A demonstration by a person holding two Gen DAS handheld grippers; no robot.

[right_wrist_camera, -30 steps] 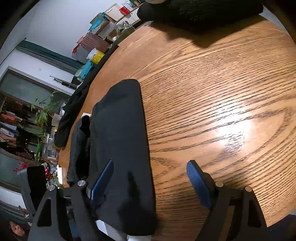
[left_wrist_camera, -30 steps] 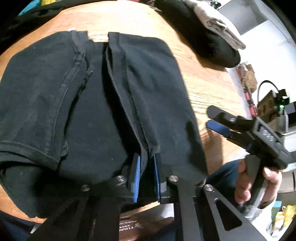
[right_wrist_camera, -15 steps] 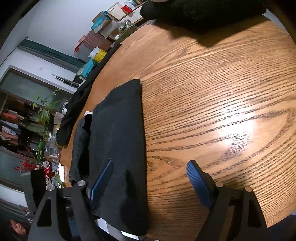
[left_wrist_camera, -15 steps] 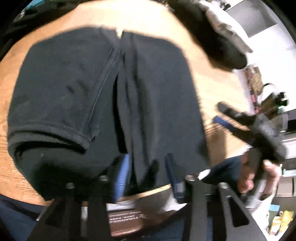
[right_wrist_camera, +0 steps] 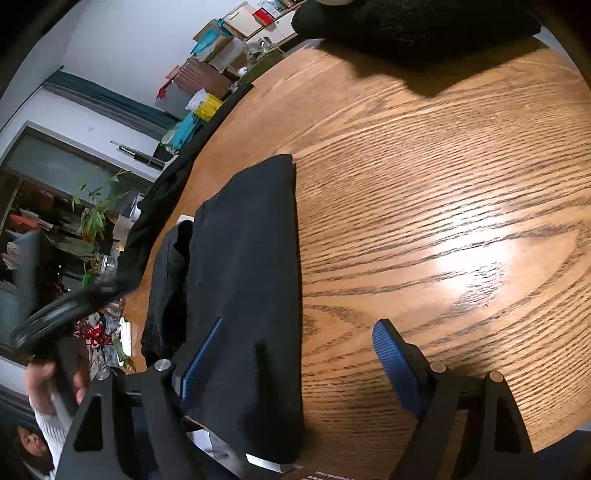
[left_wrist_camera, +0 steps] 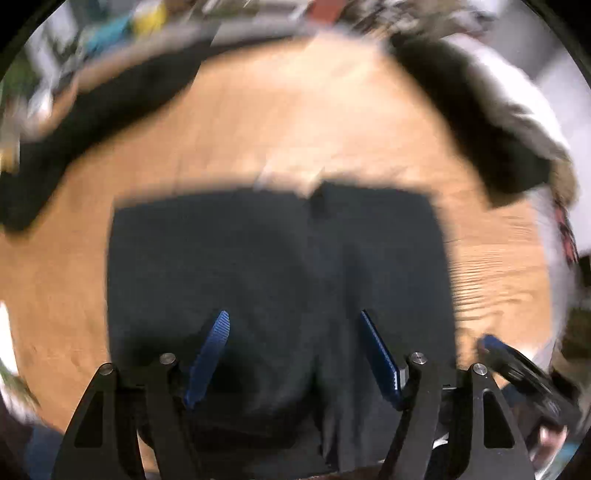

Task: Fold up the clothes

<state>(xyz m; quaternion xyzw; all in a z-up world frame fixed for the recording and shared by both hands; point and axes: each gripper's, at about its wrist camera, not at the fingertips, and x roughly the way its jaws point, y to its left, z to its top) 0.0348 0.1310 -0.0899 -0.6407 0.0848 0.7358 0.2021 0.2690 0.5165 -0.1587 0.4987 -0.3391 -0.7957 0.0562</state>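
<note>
Two grippers are over a round wooden table [right_wrist_camera: 424,192], and neither grasps anything. Seen from the left wrist camera, the left gripper [left_wrist_camera: 295,354] points steeply down over a folded black garment [left_wrist_camera: 273,288]; its blue pads [left_wrist_camera: 210,354] stand apart and the jaws are opening, with the cloth lying flat below and between them but free of both pads. That picture is smeared by blur (so the fold lines are hard to read), yet a seam or overlap runs away from the gripper up the right half of the garment.

Beyond the garment, past bare wood, a long dark cloth [left_wrist_camera: 92,122] lies along the table's far left edge, and a heap of dark and grey clothes [left_wrist_camera: 491,122] sits to the far right.

From the right wrist camera, the right gripper [right_wrist_camera: 303,365] is released, jaws wide. Its left finger hangs over the near end of the garment [right_wrist_camera: 247,280], its right finger over bare table; the garment's long straight edge runs away from the gripper between them. A dark pile [right_wrist_camera: 413,26] sits at the table's far side. To the left, a hand [right_wrist_camera: 55,373] grips the handle of the other tool.
</note>
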